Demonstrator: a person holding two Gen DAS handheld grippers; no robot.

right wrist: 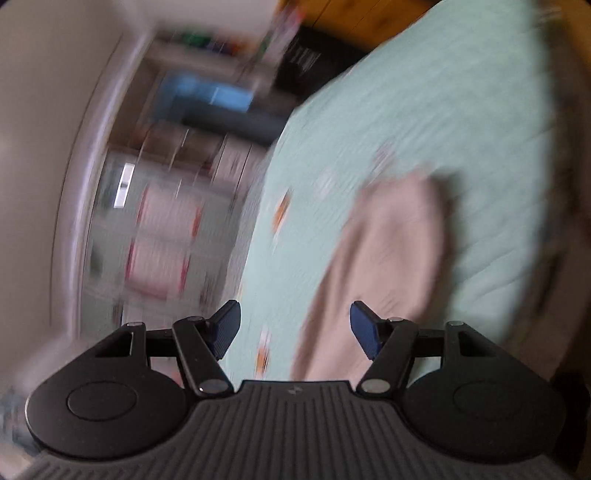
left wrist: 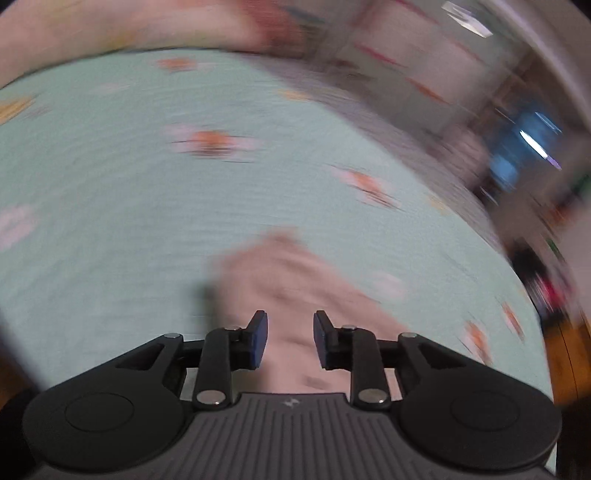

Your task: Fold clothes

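Note:
A pale pink garment (left wrist: 295,280) lies on a mint-green bedsheet (left wrist: 129,192) printed with small orange and pink figures. In the left wrist view my left gripper (left wrist: 290,338) hovers over the near part of the garment, its blue pads apart with only the cloth below showing through the gap. In the right wrist view the same pink garment (right wrist: 388,258) lies on the sheet (right wrist: 461,110), ahead and to the right. My right gripper (right wrist: 295,328) stands wide open above the sheet beside the garment, nothing between its fingers. Both views are blurred by motion.
The bed's edge runs close by, with a wooden floor (right wrist: 351,14) and cluttered shelves (right wrist: 192,122) beyond it. A pink pillow or bedding (left wrist: 92,26) lies at the far end of the bed. A dark box (right wrist: 306,62) stands on the floor.

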